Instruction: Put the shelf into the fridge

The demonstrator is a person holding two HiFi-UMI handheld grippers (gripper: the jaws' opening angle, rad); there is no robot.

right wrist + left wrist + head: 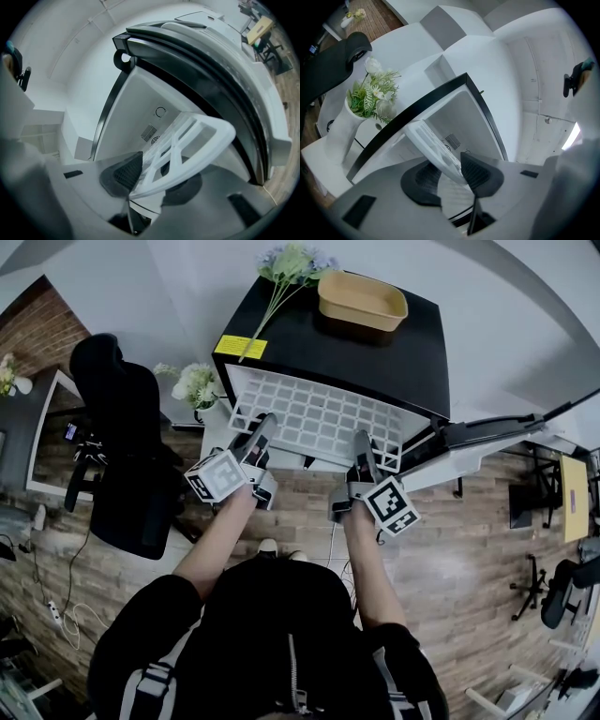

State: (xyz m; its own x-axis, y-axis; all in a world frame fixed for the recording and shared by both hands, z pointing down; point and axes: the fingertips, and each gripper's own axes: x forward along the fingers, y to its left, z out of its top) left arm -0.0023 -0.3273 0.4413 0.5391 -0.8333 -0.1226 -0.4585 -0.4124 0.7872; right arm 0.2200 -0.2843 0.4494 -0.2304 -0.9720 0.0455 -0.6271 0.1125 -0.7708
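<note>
A white grid shelf (319, 413) is held level at the open mouth of a black mini fridge (347, 348), its far edge under the fridge's top. My left gripper (265, 425) clamps the shelf's near left edge and my right gripper (362, 443) the near right edge. In the left gripper view the shelf (436, 147) runs tilted between the two dark pads (480, 172) of the left gripper (450, 174), with the white fridge interior (461, 115) behind. In the right gripper view the shelf's rounded corner (197, 140) sits between the jaws of the right gripper (154, 180).
The fridge door (487, 439) stands open to the right. A tan tray (362, 302) and a flower bunch (291, 268) lie on the fridge top. A white vase of flowers (195, 386) stands left of the fridge, beside a black office chair (122, 446).
</note>
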